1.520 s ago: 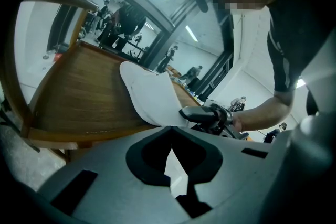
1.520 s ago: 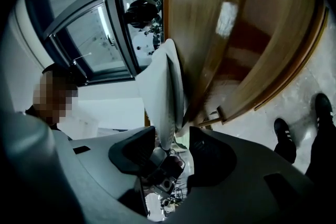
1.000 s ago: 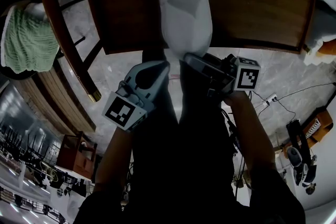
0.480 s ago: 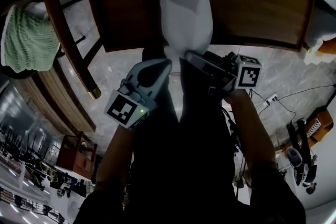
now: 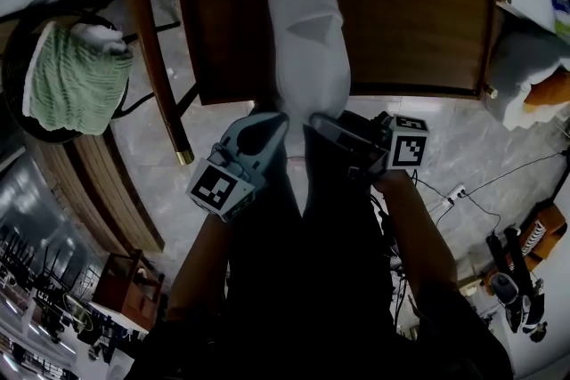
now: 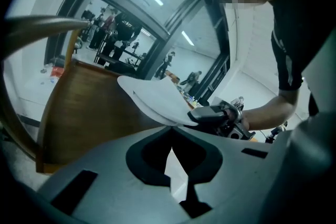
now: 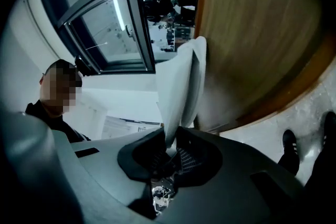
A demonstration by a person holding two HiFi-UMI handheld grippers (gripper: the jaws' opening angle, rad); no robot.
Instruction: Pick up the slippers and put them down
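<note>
Since the earlier frames, both grippers and the heel they hold sit a little higher in the head view. The toe of the white fabric slipper (image 5: 307, 22), cut off by the top edge before, now lies fully in the frame. The brown wooden board (image 5: 419, 22) under it has slid down the frame, so that its far edge shows.

The slipper stretches from the centre of the head view toward the top, toe away from the person, over the board. The left gripper (image 5: 278, 118) meets the heel from the lower left. In the left gripper view its jaws stand together on the slipper's thin edge (image 6: 157, 102). The right gripper (image 5: 313, 122) comes in from the lower right, just beside the left one. Its jaws have just been closing and now pinch the slipper's rim (image 7: 178, 81), which rises white between them.

At the upper left of the head view a curved wooden rail (image 5: 151, 58) with a brass-coloured tip crosses the grey marbled floor (image 5: 223, 125). A green knitted cloth (image 5: 76, 80) lies farther left.
</note>
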